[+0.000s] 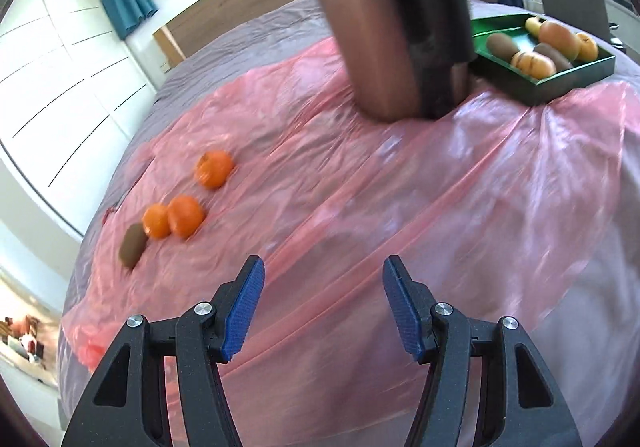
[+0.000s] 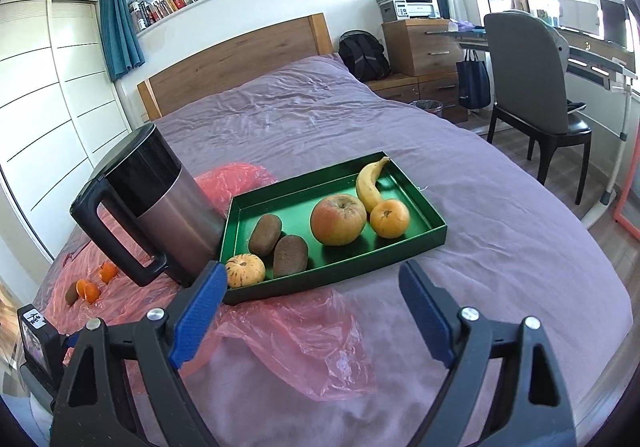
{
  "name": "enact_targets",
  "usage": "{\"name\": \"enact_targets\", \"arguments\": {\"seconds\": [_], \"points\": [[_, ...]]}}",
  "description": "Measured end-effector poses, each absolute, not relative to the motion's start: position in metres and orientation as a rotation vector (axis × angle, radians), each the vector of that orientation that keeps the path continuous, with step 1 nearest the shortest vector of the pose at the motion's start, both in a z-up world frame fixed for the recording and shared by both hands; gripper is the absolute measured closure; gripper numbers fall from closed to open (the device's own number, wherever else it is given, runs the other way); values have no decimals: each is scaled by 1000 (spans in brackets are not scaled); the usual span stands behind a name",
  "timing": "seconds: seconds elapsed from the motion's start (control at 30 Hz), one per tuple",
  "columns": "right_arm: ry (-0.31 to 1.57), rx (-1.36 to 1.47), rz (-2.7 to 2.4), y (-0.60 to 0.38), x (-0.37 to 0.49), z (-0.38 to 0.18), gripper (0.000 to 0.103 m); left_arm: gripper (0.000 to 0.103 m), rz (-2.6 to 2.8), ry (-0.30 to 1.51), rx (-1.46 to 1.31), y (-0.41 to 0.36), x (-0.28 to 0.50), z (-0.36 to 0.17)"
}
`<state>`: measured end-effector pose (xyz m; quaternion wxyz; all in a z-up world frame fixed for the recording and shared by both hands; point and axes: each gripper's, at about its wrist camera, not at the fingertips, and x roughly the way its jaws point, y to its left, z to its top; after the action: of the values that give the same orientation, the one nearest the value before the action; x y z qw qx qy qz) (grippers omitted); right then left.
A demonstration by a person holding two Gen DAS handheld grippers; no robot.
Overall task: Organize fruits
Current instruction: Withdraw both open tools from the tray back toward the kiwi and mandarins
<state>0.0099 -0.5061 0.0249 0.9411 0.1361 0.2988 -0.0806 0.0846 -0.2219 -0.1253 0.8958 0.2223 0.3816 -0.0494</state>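
On a bed, we hold both the left gripper [image 1: 323, 299] and right gripper [image 2: 310, 311] spread and empty, three oranges [image 1: 184, 216] and a kiwi [image 1: 132, 245] on pink plastic [image 1: 360, 207], other fruit in the green tray [image 2: 424, 237].

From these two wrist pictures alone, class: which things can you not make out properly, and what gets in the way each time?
- Jug, left wrist view: top cut off by the frame edge, body motion-blurred.
- Green tray, left wrist view: near end hidden behind the jug.
- Banana, left wrist view: mostly hidden behind the apple.
- Loose oranges and kiwi, right wrist view: too small to count surely.
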Motion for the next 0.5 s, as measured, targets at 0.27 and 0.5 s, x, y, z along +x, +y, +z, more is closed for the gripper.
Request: {"name": "enact_targets", "arguments": {"seconds": [0.27, 0.5], "points": [[611, 228, -137, -477, 6, 36, 0, 47, -53, 806, 453, -172, 69, -137], [622, 176, -86, -442, -1, 45, 0, 47, -22, 813, 442, -140, 58, -141]]}}
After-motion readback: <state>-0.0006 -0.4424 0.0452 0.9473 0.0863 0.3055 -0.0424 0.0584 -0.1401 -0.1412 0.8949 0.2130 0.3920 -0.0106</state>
